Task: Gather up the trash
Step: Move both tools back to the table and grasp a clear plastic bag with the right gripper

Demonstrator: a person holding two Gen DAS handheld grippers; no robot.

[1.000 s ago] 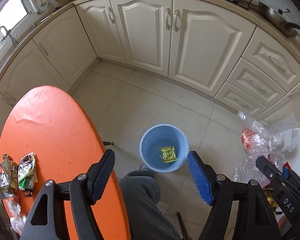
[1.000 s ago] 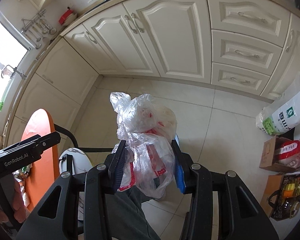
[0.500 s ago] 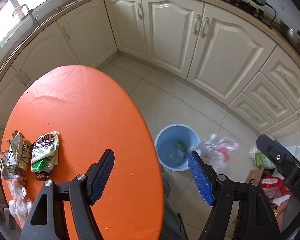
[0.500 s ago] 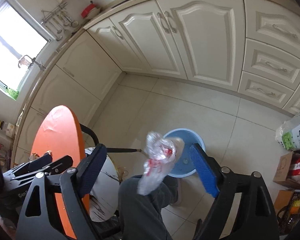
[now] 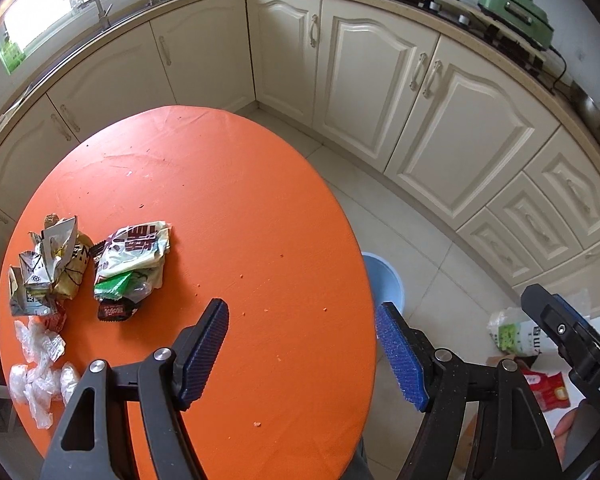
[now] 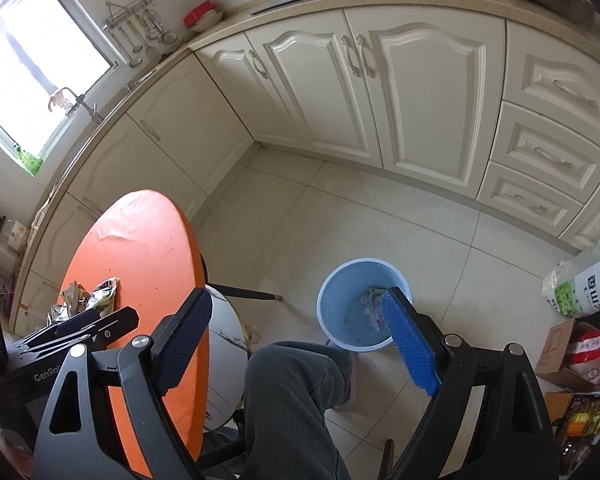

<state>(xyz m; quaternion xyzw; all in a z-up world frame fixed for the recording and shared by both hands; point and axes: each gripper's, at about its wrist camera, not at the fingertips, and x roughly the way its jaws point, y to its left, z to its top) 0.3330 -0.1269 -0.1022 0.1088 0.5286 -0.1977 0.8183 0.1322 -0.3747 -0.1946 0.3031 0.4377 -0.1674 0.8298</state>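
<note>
The right gripper [image 6: 300, 334] hangs with its jaws spread wide and nothing between them, over the floor just near of the blue bin [image 6: 362, 306]; those jaws have just been opening, and a crumpled bit of clear plastic with red on it [image 6: 370, 308] lies inside the bin beside a green scrap, so that piece looks delivered. The left gripper [image 5: 302, 354] is also spread and empty, held above the near right part of the orange table [image 5: 240, 200], pointing steeply down at bare tabletop. Most of the trash is not yet collected, and it sits on the left side of that table: a crumpled paper carton wad [image 5: 50, 264] at the far left, a printed snack wrapper with green and dark foil under it [image 5: 134, 264] just to its right, and scrunched clear plastic pieces [image 5: 40, 364] nearer, by the table's left edge. Small crumbs dot the orange surface near the left gripper. The bin stands on the tiled floor to the right of the table, partly hidden behind its edge in the left wrist view. As a judgement, the task is in an early-to-middle stretch: a couple of pieces are binned, at least three clusters remain on the table, and the left gripper is the one closer to them.
</note>
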